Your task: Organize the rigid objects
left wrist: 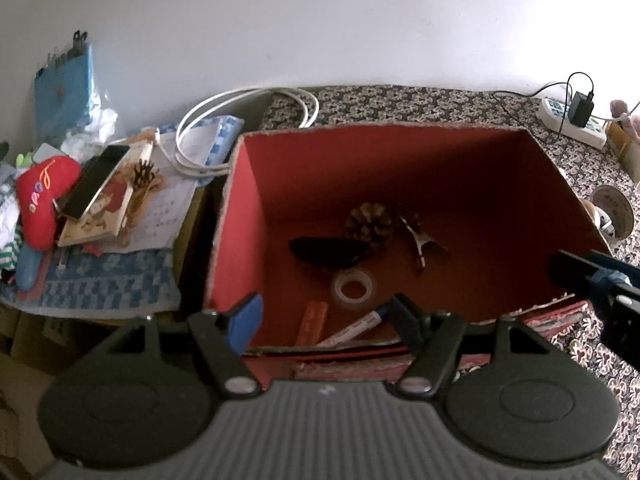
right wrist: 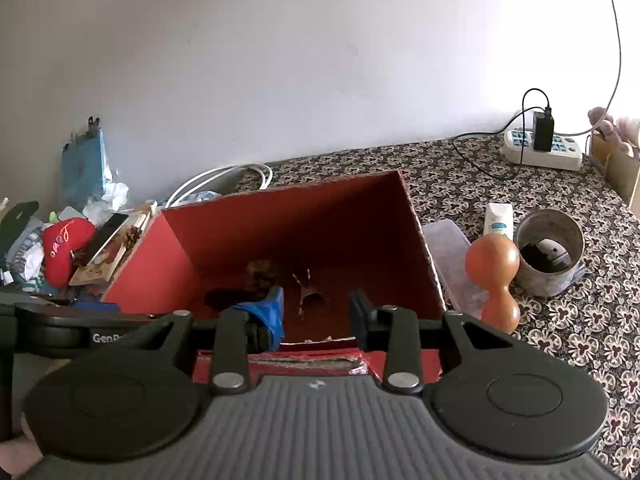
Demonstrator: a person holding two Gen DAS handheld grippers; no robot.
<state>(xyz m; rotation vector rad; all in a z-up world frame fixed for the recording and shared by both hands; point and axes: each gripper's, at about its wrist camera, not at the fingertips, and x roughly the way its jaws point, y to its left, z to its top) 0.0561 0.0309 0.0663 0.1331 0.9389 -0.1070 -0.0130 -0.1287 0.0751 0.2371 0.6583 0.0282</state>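
Starting way over on the left, there's a messy pile on the bench (left wrist: pixel 100 284): a red plush toy (left wrist: pixel 42 200), a phone (left wrist: pixel 98 178) lying on a picture book, and a loop of white cable (left wrist: pixel 240 100) behind it.

Then the red box (left wrist: pixel 236 216), which is where the rigid stuff is going. Already in there: a pine cone (left wrist: pixel 368 220), a dark flat oval thing (left wrist: pixel 328 254), a roll of clear tape (left wrist: pixel 354 289), a marker (left wrist: pixel 354 328), an orange strip (left wrist: pixel 313 322) and what looks like a small metal clip (left wrist: pixel 420 240).

Left tongs (left wrist: pixel 324 316) hang over the near edge of the box, fingers spread wide, nothing between them. Right tongs (right wrist: pixel 318 312) are also at the near rim, fingers apart, and empty as far as I can see.

Right of the box, still out on the patterned cloth: a clear plastic lid or tray (right wrist: pixel 448 248) against the box wall, an orange dumbbell-shaped thing (right wrist: pixel 494 280), a white tube (right wrist: pixel 499 218), and a metal tin (right wrist: pixel 550 258) with something dark inside. Power strip (right wrist: pixel 542 148) sits at the back.

My read: we're between drops, both tongs free. The next pick is probably the right tongs swinging over to that orange piece. It's rounded and smooth, so grabbing at the narrow waist seems safest.
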